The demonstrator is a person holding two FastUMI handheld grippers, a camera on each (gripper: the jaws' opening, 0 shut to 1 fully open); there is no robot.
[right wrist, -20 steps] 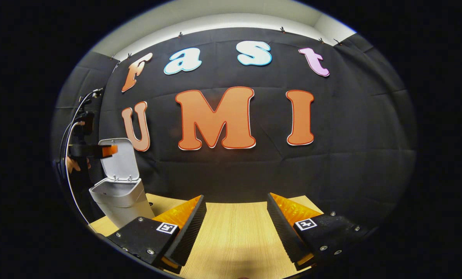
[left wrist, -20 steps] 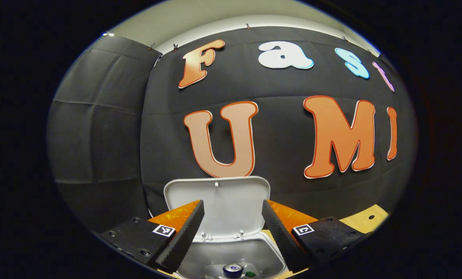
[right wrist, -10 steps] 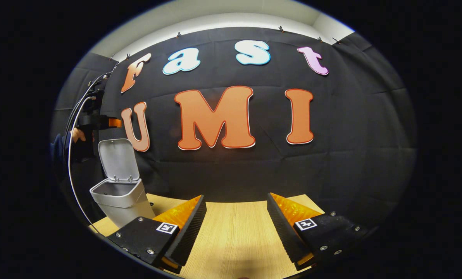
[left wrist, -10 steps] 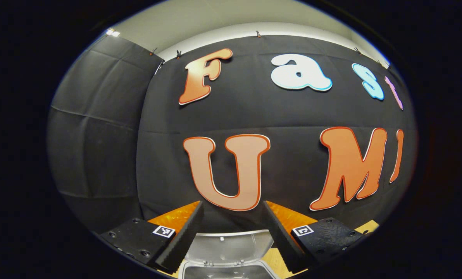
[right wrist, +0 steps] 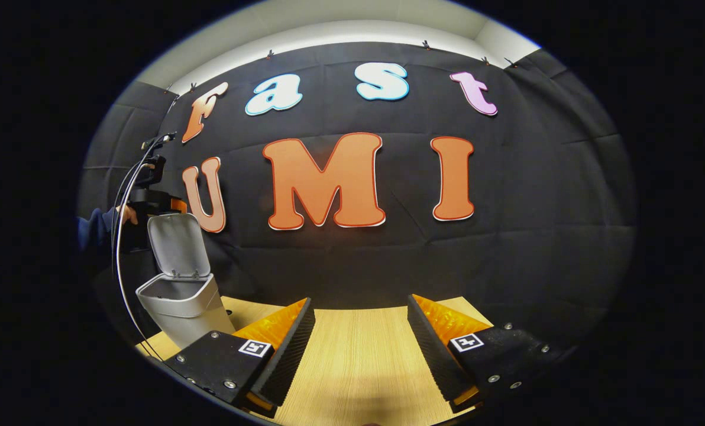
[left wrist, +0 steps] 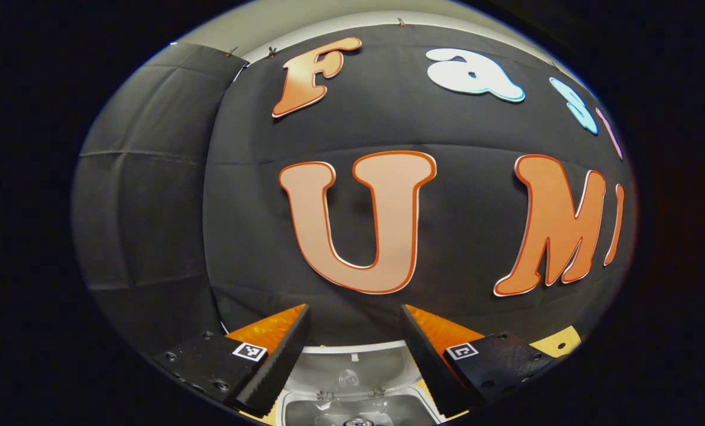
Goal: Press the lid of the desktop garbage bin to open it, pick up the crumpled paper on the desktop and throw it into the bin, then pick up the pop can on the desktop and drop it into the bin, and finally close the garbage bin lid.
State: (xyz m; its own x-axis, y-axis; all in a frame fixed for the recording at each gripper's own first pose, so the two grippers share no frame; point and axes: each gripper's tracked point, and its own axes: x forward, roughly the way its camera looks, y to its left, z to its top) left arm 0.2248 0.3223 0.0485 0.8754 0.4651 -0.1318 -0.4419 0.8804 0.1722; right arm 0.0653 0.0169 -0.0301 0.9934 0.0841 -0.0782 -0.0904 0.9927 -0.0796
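Note:
The grey desktop bin (right wrist: 182, 303) stands at the table's left end with its lid (right wrist: 174, 245) upright. In the left gripper view the lid (left wrist: 352, 367) lies low between my fingers, above the bin's inside (left wrist: 329, 409). The top of the pop can (left wrist: 356, 422) peeks out at the bottom, inside the bin. My left gripper (left wrist: 355, 310) is open and holds nothing; in the right gripper view the left gripper (right wrist: 174, 205) hovers at the lid's top edge, held by a hand (right wrist: 125, 214). My right gripper (right wrist: 358, 349) is open over the wooden table (right wrist: 358, 384).
The black cloth wall stands close behind the bin. A cable (right wrist: 122, 236) hangs from the left gripper down past the bin's left side. A strip of table (left wrist: 556, 344) with a hole in it shows right of the bin.
My left gripper rose from in front of the lid to above it, then settled forward at the lid's top edge. The lid stays upright. The right gripper has not moved.

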